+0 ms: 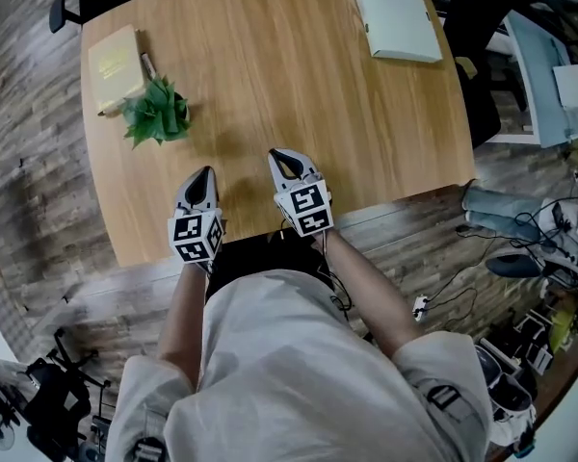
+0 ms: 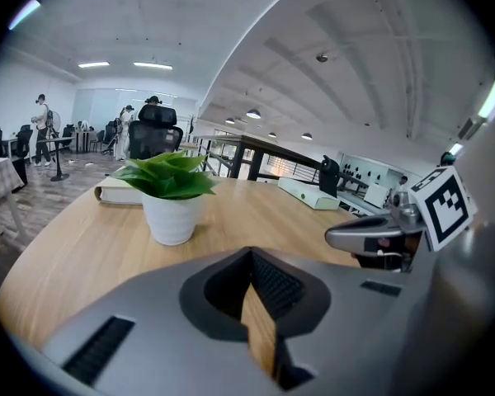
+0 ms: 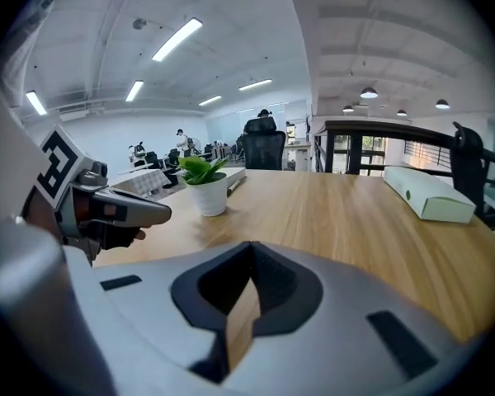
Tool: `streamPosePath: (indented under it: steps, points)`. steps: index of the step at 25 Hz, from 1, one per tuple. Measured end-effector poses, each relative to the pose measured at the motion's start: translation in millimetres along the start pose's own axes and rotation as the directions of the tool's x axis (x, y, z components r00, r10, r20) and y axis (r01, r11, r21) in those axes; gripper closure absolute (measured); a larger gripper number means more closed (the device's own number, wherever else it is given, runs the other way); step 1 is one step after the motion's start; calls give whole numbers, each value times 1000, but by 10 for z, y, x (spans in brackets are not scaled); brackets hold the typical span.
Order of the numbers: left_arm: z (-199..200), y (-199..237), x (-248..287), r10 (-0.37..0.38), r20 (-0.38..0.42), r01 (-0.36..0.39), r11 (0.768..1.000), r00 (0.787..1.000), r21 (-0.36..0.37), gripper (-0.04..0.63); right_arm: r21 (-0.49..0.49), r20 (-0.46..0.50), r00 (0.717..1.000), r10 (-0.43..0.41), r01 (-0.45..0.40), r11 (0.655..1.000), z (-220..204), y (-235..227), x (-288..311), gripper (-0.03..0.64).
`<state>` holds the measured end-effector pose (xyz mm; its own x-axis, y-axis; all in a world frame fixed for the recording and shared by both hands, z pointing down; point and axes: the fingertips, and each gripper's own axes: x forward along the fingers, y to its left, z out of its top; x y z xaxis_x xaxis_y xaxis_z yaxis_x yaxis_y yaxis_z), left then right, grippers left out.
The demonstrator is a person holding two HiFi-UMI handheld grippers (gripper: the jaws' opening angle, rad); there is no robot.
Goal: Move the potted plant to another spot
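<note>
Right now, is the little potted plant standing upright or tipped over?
Upright: the potted plant sits on its pot's flat base on the wooden table, rim level, with the green leaves spreading above it.

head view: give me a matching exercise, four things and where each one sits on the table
Things:
1 plant
2 book
3 box
4 right gripper

Places:
a far right part of the table
b over the near edge, fingers shut, empty
c far left corner
d left side, just nearer than the book

Pairs: 1-d; 2-c; 3-a; 4-b
</note>
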<state>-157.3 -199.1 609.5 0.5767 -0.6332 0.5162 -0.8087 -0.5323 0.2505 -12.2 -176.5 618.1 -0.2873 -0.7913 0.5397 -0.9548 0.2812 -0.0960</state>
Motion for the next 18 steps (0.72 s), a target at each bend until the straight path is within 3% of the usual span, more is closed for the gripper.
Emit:
streamPosePath:
  steps: [10,18]
  points:
    - [233,-567,-21,-53,39,52,998,998,27,584,24,28,1000,-10,10,1000,8,-236,-469,612]
    - [701,-1144,-62,-133,121,125,990,984,69,584,54,154,987,-50,42,998,416,-381,-901,614]
